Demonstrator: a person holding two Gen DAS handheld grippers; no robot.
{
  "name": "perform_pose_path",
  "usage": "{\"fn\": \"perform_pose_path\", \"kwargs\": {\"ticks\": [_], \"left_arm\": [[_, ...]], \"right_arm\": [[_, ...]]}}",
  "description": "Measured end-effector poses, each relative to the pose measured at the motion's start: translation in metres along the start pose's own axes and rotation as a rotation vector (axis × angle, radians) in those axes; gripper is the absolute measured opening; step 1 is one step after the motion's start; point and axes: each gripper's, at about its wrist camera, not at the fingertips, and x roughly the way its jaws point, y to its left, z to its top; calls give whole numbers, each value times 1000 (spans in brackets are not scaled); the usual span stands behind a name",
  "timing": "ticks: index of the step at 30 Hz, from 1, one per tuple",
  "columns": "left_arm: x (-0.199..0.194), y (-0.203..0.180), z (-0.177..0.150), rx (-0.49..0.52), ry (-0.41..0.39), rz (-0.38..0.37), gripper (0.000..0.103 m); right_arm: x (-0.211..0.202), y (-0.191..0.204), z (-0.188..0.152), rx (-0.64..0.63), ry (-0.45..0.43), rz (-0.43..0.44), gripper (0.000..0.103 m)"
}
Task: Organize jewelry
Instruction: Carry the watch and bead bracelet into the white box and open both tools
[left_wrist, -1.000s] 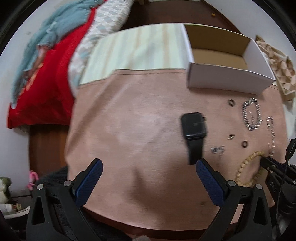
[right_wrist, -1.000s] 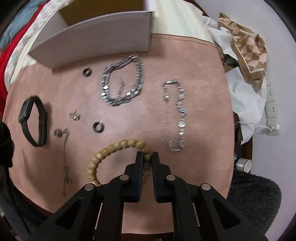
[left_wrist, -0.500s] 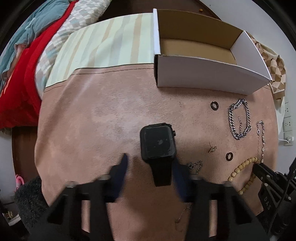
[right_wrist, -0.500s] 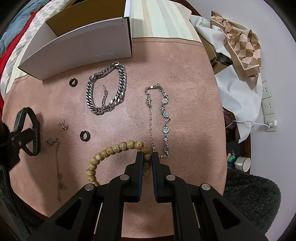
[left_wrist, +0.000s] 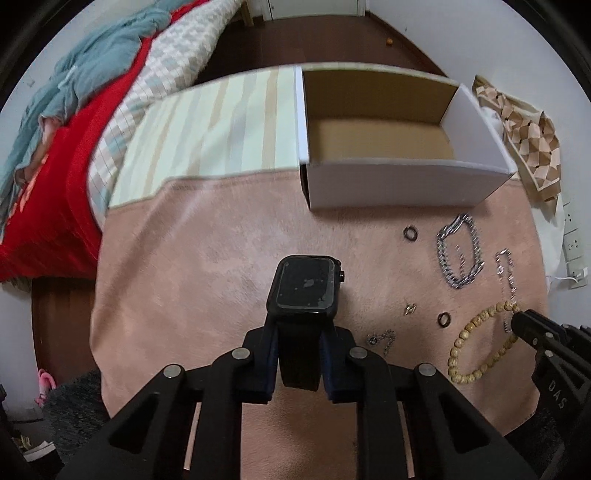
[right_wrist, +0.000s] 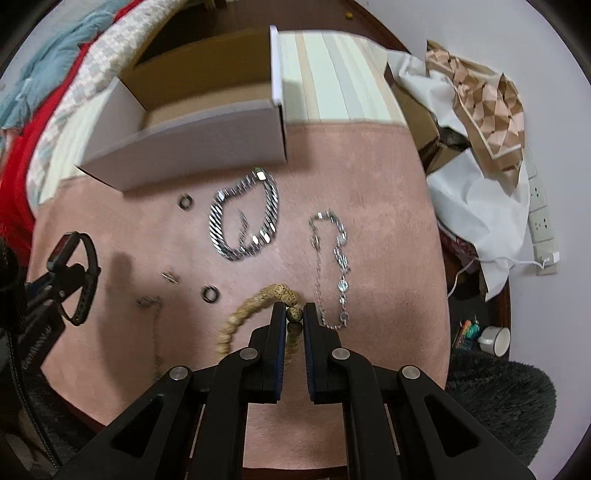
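Left hand-held gripper, earlier wide, closing on watch strap.

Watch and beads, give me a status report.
Left hand-held gripper closing on watch strap. Right hand-held gripper shut on beads. Box empty, path clear.

One black smartwatch, one wooden bead bracelet, one heavy silver chain bracelet and one slim silver link bracelet — four wrist pieces. Two dark rings, one small earring-like piece, one thin chain — and one open box.
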Motion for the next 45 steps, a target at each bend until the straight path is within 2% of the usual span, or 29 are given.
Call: {"fn": "perform_pose_path", "kwargs": {"ticks": [5,10,14,19,24,29,34,39,41,42,43,44,45], "left_arm": [[-26,1,10,-5,-61,-16,16],[-50,3,35,-7,-122,-28,16],[-69,4,56,7,-166,-39,16],[-76,11,91,-5,-176,-75,16],[-57,14,125,-24,-138,-129,16],[-21,8,152,-16,-76,-169,16],[8,5,170,-23,-27,-188,17],[10,7,182,-53,-14,-230,18],[5,9,184,-63,-24,-219,24],[2,11,185,-66,-33,-219,32],[-3,12,186,-70,-46,-218,38],[-6,14,187,-75,-54,-211,49],[-11,17,186,-84,-71,-206,53]], "right_arm": [[-31,9,10,-20,-64,33,9],[-69,13,29,-40,-145,63,9],[-99,15,58,-36,-204,109,9],[-122,19,104,-50,-247,141,9],[-100,32,148,-73,-206,146,9],[-55,45,177,-86,-132,138,9],[-22,43,191,-69,-89,150,9],[-7,41,198,-76,-43,196,10],[-7,41,198,-77,-34,195,11],[-9,41,198,-76,-34,192,14],[-11,40,198,-74,-38,194,21],[-14,39,198,-73,-44,194,27],[-18,38,197,-73,-49,184,36]]}}
